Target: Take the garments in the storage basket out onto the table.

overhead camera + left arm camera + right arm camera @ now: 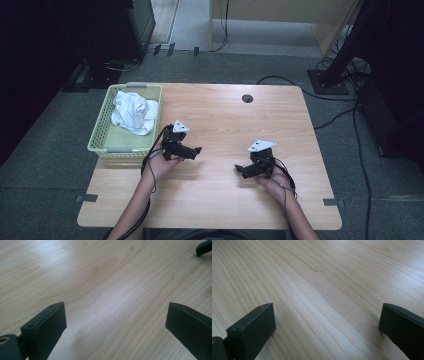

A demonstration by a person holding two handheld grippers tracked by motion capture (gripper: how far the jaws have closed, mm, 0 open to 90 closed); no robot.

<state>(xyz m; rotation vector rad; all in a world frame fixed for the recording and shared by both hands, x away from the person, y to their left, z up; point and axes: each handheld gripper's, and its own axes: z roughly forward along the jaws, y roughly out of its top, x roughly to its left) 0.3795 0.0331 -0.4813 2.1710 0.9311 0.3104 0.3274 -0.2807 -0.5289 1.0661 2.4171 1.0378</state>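
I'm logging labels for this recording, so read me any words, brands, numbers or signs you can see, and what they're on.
None: no readable text anywhere.
Basket: no label shows.
White cloth: plain.
Left gripper and right gripper: no markings visible, nor on their grey plates.
Table: bare wood grain, no print.

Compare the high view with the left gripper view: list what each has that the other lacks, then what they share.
High view alone: the yellow basket at the table's left edge, the crumpled white cloth lying in it, and the person's forearms. Left gripper view alone: a close look along the left tongs, jaws spread wide with bare wood between them. Shared: the wooden table and both tongs, the right tongs held apart from the left.
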